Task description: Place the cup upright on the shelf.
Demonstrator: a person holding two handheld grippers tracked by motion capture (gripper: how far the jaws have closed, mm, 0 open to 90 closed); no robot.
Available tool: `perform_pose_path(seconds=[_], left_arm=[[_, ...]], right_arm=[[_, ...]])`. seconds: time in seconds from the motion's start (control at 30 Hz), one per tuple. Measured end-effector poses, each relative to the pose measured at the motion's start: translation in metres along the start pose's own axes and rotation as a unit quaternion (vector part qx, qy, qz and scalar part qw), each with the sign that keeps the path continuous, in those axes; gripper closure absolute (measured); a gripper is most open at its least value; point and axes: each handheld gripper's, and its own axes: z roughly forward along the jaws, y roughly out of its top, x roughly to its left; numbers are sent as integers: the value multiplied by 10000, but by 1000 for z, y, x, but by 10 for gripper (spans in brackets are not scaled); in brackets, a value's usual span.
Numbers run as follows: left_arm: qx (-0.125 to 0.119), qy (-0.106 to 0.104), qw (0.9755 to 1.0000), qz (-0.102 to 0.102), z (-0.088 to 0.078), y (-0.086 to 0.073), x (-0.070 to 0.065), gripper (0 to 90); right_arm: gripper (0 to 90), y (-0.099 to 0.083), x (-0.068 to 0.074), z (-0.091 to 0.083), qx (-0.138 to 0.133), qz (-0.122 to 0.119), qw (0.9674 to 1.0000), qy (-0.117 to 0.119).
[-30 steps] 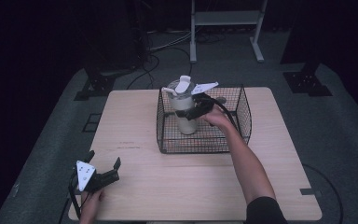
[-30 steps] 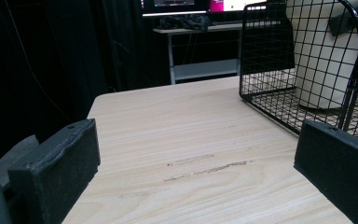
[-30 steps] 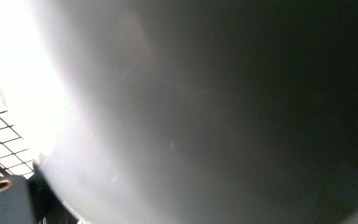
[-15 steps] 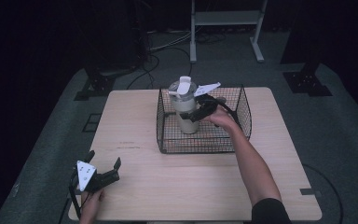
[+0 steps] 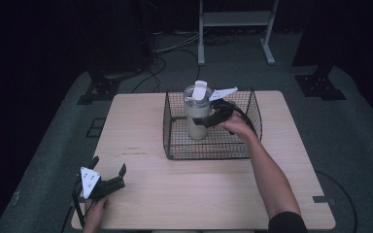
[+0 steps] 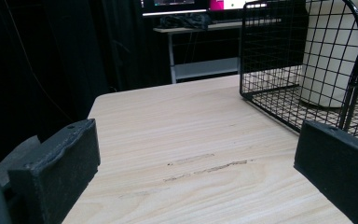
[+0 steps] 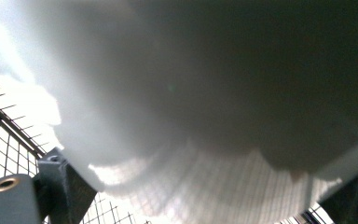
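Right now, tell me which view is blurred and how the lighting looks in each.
Right gripper view: the tumbler is a soft, unfocused mass, its right side in shadow. Left gripper view: sharp wood grain and wire basket. High view: table evenly lit, surroundings dark.

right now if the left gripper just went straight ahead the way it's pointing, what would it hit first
Probably the wire basket. The left gripper is open over bare table, and the basket's near corner stands ahead and to its right, with the cream tumbler inside. Depth is unclear.

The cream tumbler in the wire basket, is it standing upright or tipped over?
Upright. In the high view the tumbler stands inside the wire basket, lid on top, with the right gripper around its side.
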Motion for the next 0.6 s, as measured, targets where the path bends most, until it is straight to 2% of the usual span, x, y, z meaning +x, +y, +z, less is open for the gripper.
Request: perform_pose_path(seconds=[0.6], left_arm=[[-5,10,10000,18,0,0,0,0]], right_arm=[[85,-3,5,-8,-24,21,9999,-127]])
